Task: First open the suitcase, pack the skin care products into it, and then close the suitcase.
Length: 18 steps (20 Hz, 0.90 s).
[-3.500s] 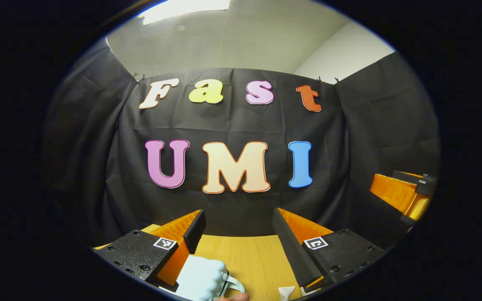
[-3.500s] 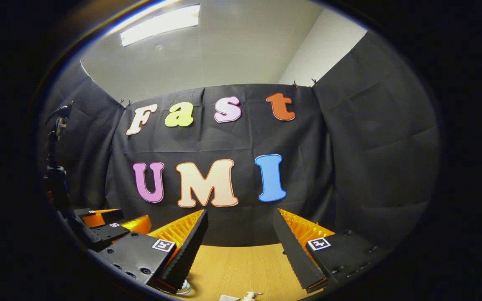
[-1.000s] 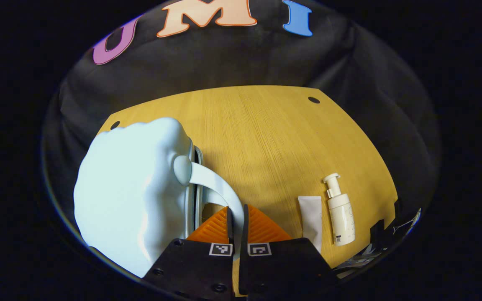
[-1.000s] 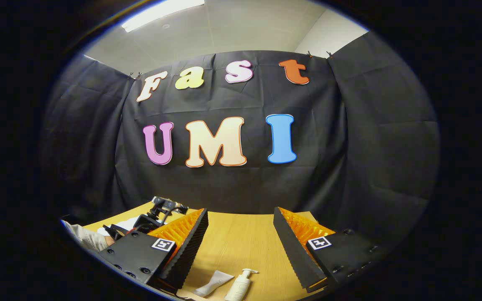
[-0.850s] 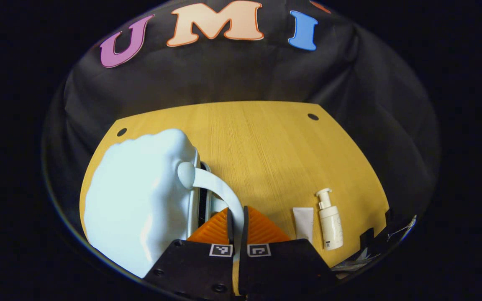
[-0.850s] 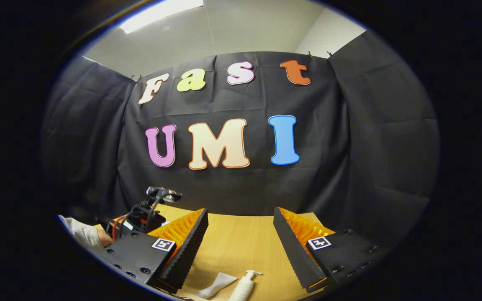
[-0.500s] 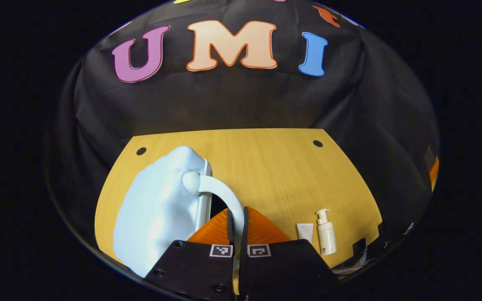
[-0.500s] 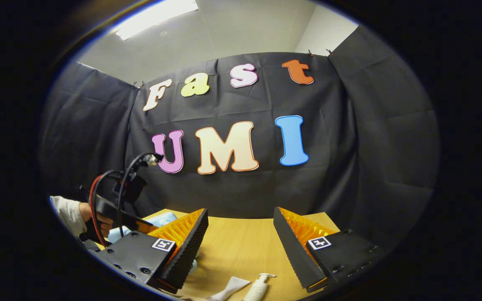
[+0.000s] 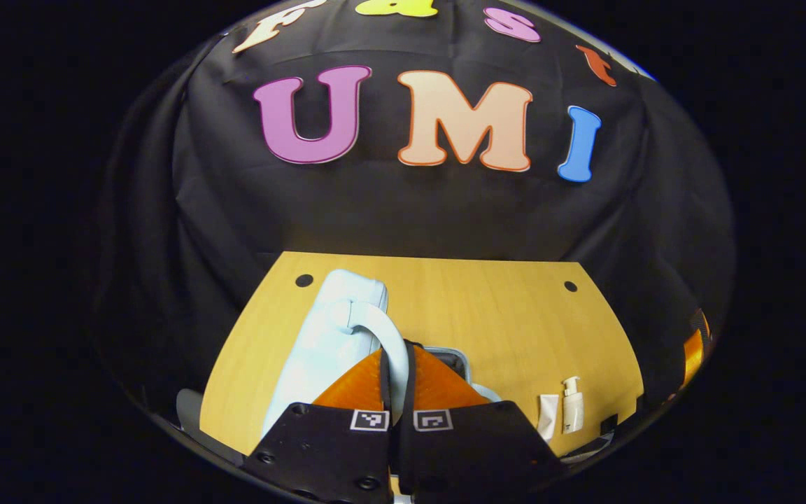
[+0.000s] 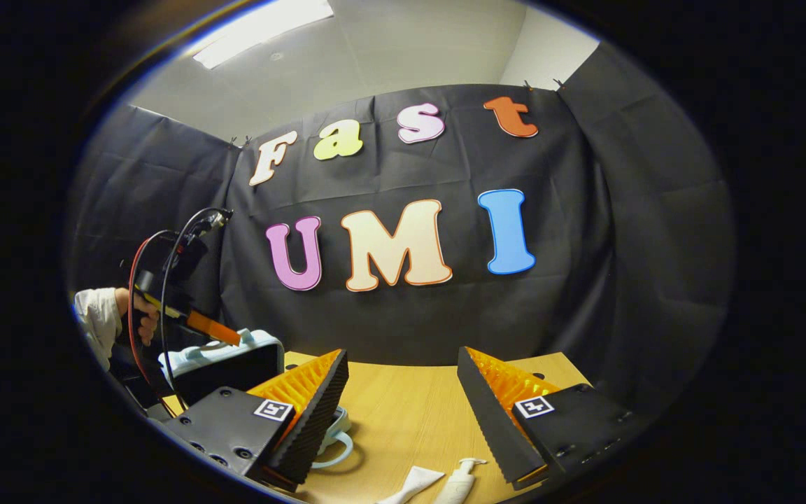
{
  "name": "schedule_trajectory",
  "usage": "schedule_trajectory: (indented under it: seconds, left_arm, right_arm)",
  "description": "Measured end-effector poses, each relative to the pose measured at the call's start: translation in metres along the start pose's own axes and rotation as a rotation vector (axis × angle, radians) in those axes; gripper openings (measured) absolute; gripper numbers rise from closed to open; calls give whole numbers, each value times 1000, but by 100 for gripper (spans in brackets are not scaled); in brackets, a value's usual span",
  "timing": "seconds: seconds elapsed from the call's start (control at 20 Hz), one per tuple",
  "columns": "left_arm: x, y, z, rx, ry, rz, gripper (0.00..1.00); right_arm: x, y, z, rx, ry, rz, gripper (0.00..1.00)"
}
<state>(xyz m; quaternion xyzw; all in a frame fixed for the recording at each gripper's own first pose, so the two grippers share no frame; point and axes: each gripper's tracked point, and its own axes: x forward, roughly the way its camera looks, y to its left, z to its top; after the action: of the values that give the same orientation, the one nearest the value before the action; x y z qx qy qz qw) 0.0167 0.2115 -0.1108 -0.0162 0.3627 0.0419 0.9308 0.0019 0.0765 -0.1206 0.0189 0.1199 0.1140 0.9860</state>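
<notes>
The left hand-held gripper [image 9: 396, 364] is seen with its fingers pressed nearly together, clamped on the pale handle [image 9: 382, 336] of the suitcase lid. In the right gripper view it is held raised by a hand [image 10: 143, 318] below a light sleeve [image 10: 95, 315], seemingly angled downward. The right hand-held gripper [image 10: 403, 392] is held level, its fingers spread wide apart, nothing between them.

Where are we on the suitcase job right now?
Opening is in hand: the left gripper is shut on the lid handle of the pale blue suitcase, whose lid stands raised. The right gripper is open and holds nothing. The tube and pump bottle lie unpacked on the table. Packing and closing remain.
</notes>
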Motion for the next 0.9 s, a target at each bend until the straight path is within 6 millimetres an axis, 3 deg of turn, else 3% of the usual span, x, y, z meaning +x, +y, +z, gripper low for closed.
schedule_trajectory:
  seconds: [0.15, 0.45, 0.65, 0.9]
  left_arm:
    - [-5, 51, 14, 43, -28, 67, 0]
    - [-8, 149, 23, 80, -6, 166, 0]
    - [5, 206, 7, 48, 37, 217, 0]
    - [45, 244, -26, -32, 127, 236, 0]
  right_arm:
    - [6, 15, -5, -11, 11, 9, 99]
    - [22, 44, -7, -9, 15, 11, 99]
    - [31, 68, -18, -29, 35, 20, 98]
    - [40, 90, -25, -42, 56, 24, 98]
